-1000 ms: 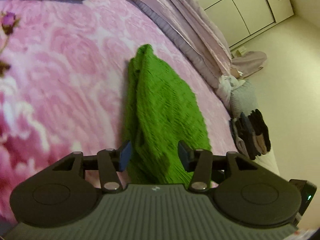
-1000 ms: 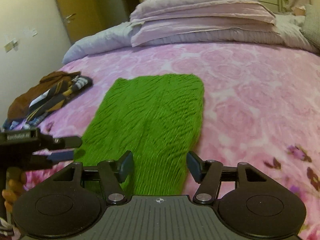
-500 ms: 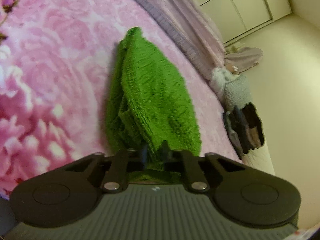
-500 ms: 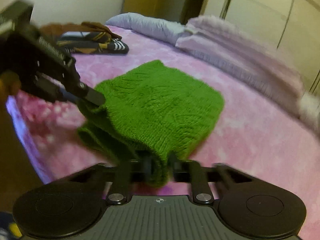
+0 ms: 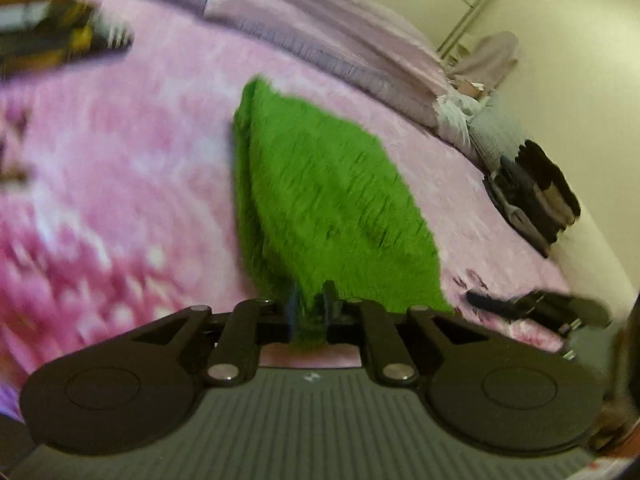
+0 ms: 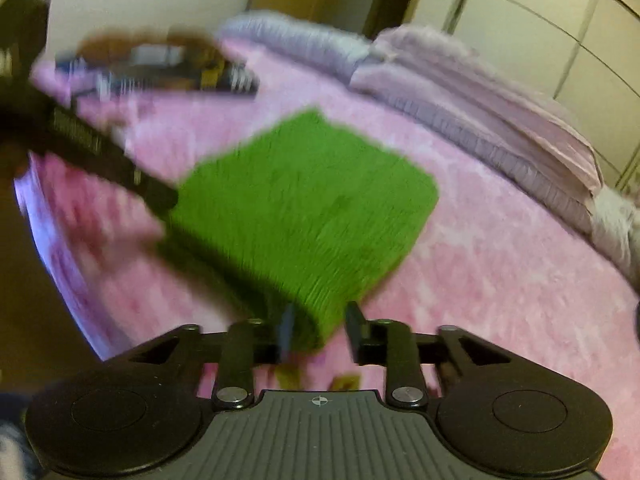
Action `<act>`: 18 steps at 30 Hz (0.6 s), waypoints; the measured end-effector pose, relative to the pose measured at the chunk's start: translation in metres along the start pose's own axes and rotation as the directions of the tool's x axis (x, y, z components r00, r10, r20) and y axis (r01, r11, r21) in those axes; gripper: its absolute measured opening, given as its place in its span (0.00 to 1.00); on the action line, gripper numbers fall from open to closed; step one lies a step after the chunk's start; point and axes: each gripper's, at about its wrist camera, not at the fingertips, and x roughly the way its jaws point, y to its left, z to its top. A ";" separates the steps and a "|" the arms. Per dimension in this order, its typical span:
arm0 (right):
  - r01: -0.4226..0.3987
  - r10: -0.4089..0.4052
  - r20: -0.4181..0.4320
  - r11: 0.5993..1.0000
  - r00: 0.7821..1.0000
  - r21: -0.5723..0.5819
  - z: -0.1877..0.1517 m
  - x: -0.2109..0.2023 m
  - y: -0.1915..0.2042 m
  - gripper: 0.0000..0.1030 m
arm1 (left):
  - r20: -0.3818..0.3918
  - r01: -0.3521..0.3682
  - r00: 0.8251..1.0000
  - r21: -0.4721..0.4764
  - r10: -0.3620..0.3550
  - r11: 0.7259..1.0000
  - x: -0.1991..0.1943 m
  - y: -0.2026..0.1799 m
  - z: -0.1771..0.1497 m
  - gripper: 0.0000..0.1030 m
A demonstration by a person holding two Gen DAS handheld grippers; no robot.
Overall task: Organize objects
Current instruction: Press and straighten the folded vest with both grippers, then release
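A green knitted cloth [image 5: 320, 200] lies folded on the pink floral bedspread [image 5: 120, 200]; it also shows in the right wrist view [image 6: 304, 208]. My left gripper [image 5: 310, 304] is shut on the cloth's near corner. My right gripper [image 6: 320, 328] has its fingers parted, with the other near corner of the cloth between them and a gap at the right finger. The left gripper shows as a dark bar at the left of the right wrist view [image 6: 100, 152]. The right gripper shows at the right of the left wrist view [image 5: 536, 304]. Both views are blurred.
A pile of dark, brown and striped clothes [image 6: 160, 64] lies at the far left of the bed. Lilac pillows and a folded quilt [image 6: 460, 92] run along the head. Dark socks [image 5: 536, 200] hang at the bed's far right edge. Wardrobe doors [image 6: 540, 20] stand behind.
One second ago both grippers were open over the flat cloth. They shut on its near edge and folded it forward. The right gripper has now opened; the left stays shut on the cloth.
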 end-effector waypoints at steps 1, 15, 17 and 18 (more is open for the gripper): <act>-0.006 0.004 0.043 0.998 0.999 0.059 0.005 -0.009 -0.009 0.33 | 0.026 -0.017 1.000 0.032 0.016 0.999 -0.005 -0.006 0.006 0.08; 0.011 -0.016 0.016 0.955 1.000 0.295 0.026 0.077 -0.019 0.29 | 0.051 -0.168 0.985 0.087 0.164 0.982 0.050 -0.018 0.006 0.10; 0.017 -0.018 -0.001 0.956 1.000 0.294 0.030 0.072 -0.017 0.29 | 0.039 -0.176 0.984 0.091 0.173 0.980 0.048 -0.020 0.009 0.10; 0.015 -0.014 -0.004 0.951 1.000 0.308 0.029 0.067 -0.018 0.29 | 0.033 -0.178 0.984 0.090 0.176 0.980 0.046 -0.020 0.012 0.10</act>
